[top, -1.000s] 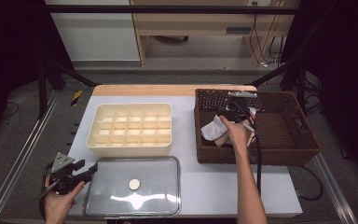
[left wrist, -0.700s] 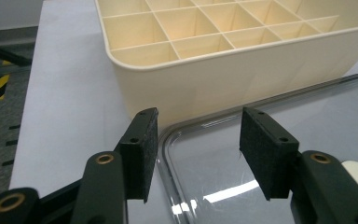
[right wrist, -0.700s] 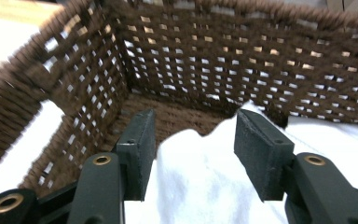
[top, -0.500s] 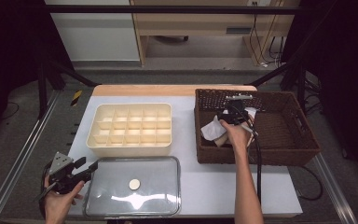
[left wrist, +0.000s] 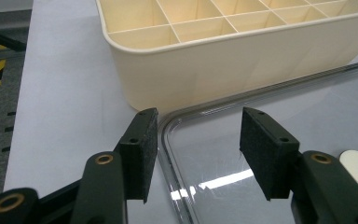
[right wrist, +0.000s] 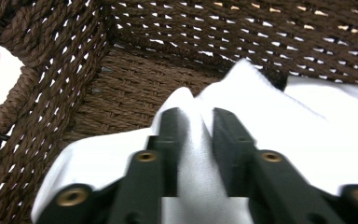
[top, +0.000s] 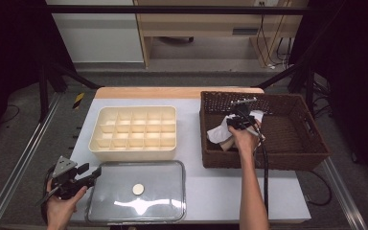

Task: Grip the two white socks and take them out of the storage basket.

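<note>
My right claw (right wrist: 195,128) has just been closing and now pinches a fold of the crumpled white cloth (right wrist: 279,130), which lies around it inside the dark brown woven basket (top: 287,153). My left claw (left wrist: 198,144) stands open, holding nothing, over the corner of the clear rectangular lid (left wrist: 303,116) on the table.

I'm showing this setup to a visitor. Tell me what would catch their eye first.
First, the white cloth in the dark brown wicker basket at the table's right: the right tongs have just been closing and now pinch a fold of it. Next, the cream compartment tray at the middle. In front of it lies a clear lid with a round knob, and the left tongs stand open over its corner.
</note>
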Available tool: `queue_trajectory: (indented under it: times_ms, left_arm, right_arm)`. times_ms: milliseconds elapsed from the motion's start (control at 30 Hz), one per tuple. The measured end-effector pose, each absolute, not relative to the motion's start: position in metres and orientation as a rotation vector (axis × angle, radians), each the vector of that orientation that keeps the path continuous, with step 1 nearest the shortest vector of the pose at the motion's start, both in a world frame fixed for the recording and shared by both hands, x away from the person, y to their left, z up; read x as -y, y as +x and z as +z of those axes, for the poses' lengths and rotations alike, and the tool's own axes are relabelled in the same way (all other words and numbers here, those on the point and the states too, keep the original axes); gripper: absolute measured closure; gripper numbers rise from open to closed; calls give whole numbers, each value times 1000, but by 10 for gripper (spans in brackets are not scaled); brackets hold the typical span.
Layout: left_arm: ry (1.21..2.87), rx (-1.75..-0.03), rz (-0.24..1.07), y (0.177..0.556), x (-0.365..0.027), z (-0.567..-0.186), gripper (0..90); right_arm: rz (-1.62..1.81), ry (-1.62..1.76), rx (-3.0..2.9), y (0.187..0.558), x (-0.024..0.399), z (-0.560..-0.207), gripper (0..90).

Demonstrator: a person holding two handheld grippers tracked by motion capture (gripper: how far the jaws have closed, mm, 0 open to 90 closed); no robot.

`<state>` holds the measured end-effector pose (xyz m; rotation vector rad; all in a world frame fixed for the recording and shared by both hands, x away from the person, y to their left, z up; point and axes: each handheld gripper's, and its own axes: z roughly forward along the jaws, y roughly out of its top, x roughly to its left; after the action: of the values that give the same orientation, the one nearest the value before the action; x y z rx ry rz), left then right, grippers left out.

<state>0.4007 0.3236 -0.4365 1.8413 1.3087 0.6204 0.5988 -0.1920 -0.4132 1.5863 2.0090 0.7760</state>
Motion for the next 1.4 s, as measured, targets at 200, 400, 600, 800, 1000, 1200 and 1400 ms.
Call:
queue_trajectory:
  times_ms: [200,400,600,800,1000,1200,1400]
  left_arm:
    - [1840,-1312,608,401,-323,-437,468]
    - [1843,-1311,605,401,-323,-437,468]
    - [1845,-1313,604,401,-324,-437,469]
    - [1847,-1315,602,401,-323,-437,470]
    - [1844,-1316,602,400,-323,-436,472]
    - [1847,-1317,599,400,-323,-436,472]
    - [1853,-1323,589,401,-322,-437,467]
  right_arm:
    - [823,1596,-2001,596,194,-409,813]
    - [872,1577,-1969,594,195,-405,809]
    - [904,1545,-1925,592,196,-402,767]
    - [899,1575,-1942,593,197,-402,851]
    - [920,1567,-1891,590,199,-398,865]
    - [995,1536,-1827,583,202,-387,868]
    - [1084,1512,-1804,574,207,-371,871]
